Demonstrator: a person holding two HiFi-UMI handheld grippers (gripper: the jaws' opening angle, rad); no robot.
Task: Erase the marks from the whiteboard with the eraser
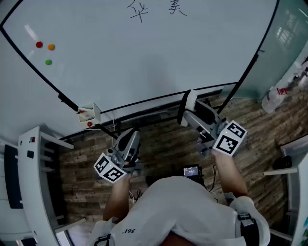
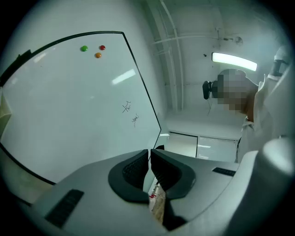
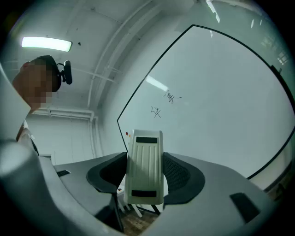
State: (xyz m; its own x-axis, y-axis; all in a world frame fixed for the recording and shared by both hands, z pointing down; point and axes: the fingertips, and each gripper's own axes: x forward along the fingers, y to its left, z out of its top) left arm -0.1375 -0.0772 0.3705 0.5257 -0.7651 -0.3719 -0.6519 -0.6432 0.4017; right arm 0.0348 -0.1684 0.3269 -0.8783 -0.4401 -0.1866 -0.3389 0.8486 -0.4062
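My right gripper [image 3: 145, 160] is clamped on the eraser [image 1: 189, 102], just below the whiteboard's [image 1: 144, 62] bottom edge, not touching it. My left gripper [image 2: 149, 162] is closed and empty. Marks [image 1: 139, 10] at the whiteboard's top are untouched, so I judge erasing not started.

A: What sort of place is this?
B: An office or meeting room, by the look of it: a large whiteboard [image 1: 144, 62] with coloured magnets [image 1: 51, 47], a glass panel [image 1: 288, 43], a wood-plank floor [image 1: 163, 144] and a ceiling strip light [image 3: 46, 44].

The left gripper [image 2: 149, 159] is held low, its jaws pressed together with nothing between them. The right gripper [image 3: 145, 161] reaches further forward, jaws clamped on the eraser [image 3: 144, 143]. Both elbows seem bent.
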